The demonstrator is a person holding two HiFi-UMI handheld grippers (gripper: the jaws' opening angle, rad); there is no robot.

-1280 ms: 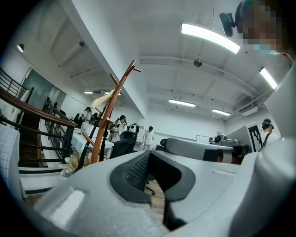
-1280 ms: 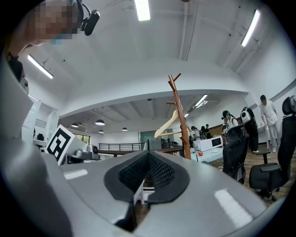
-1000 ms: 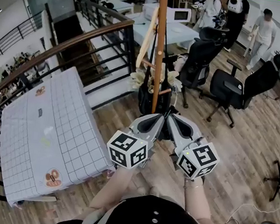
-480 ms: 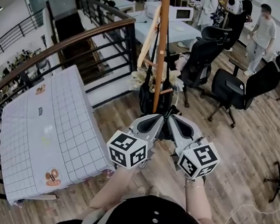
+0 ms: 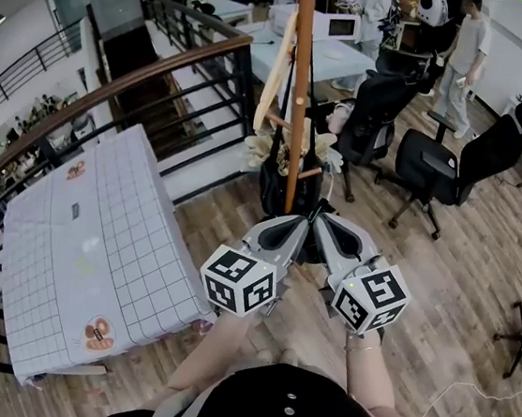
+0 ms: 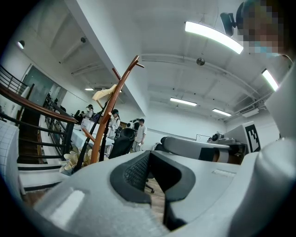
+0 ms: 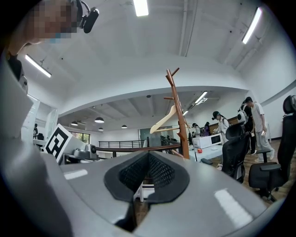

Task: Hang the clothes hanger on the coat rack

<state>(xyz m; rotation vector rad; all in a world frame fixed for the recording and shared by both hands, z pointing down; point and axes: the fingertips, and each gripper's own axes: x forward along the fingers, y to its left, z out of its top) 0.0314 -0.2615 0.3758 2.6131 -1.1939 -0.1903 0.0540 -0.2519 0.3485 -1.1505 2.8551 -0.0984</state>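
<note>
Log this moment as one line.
hanger: on coat rack | left tongs: shut, empty | right tongs: shut, empty | both level, facing rack

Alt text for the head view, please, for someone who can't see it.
The left gripper and right gripper, both shut and empty, sit side by side facing a wooden coat rack where a wooden hanger already hangs. A grid-patterned table stands at left.

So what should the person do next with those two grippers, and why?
Probably just lower them and stop. The clothes hanger already hangs on the coat rack, and the left gripper and right gripper are both shut, empty and apart from it.
</note>
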